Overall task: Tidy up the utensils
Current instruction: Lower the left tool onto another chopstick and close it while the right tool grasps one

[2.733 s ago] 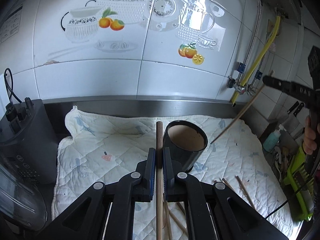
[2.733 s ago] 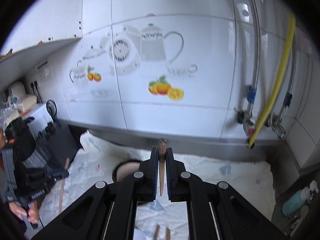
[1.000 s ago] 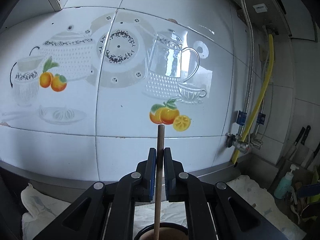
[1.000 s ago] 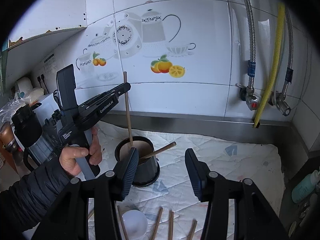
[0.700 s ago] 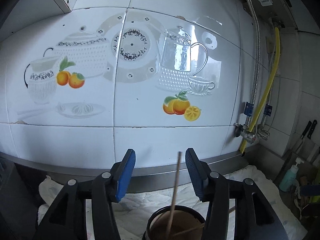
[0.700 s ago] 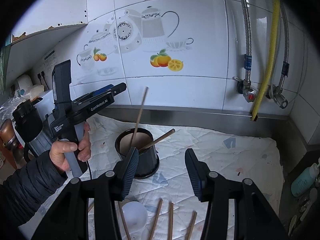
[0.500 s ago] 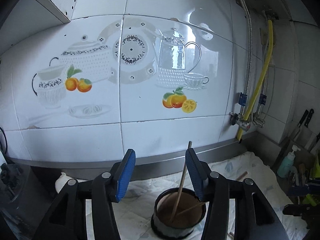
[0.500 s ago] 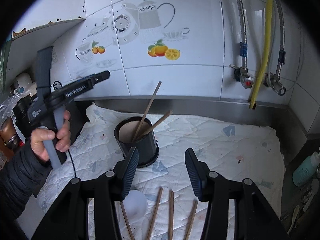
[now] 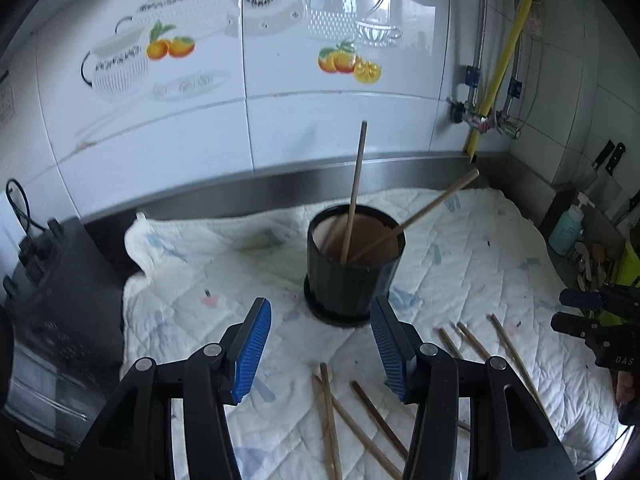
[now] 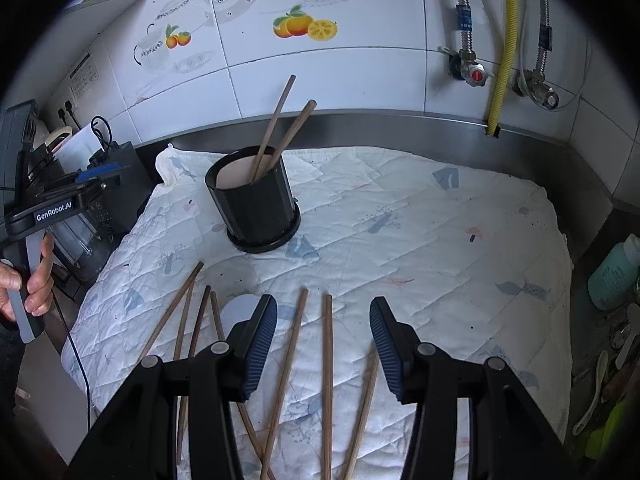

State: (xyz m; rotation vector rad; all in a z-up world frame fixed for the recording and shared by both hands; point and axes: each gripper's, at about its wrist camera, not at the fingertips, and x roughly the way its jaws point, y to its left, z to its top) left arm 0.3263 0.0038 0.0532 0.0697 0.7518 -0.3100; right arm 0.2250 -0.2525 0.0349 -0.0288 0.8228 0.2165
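Note:
A black utensil holder (image 9: pixel 354 270) (image 10: pixel 254 208) stands on the white quilted cloth (image 9: pixel 460 264) (image 10: pixel 420 232). Two wooden chopsticks (image 9: pixel 356 188) (image 10: pixel 276 124) lean inside it. Several more chopsticks (image 9: pixel 360 420) (image 10: pixel 326 372) lie loose on the cloth at the front. My left gripper (image 9: pixel 320 350) is open and empty, above the cloth in front of the holder. My right gripper (image 10: pixel 323 340) is open and empty above the loose chopsticks. A white spoon (image 10: pixel 240 308) lies among them, partly hidden by the right gripper's left finger.
A black appliance (image 9: pixel 52 292) (image 10: pixel 112 184) stands left of the cloth. A tiled wall with a steel ledge (image 10: pixel 360 124) runs behind. Pipes and a yellow hose (image 10: pixel 504 40) hang at the back right. A green soap bottle (image 10: pixel 616 272) and more utensils sit at the right.
Both grippers held a chopstick, then opened; the two chopsticks now stand in the holder. Both grippers have pulled back and tilted down toward the cloth.

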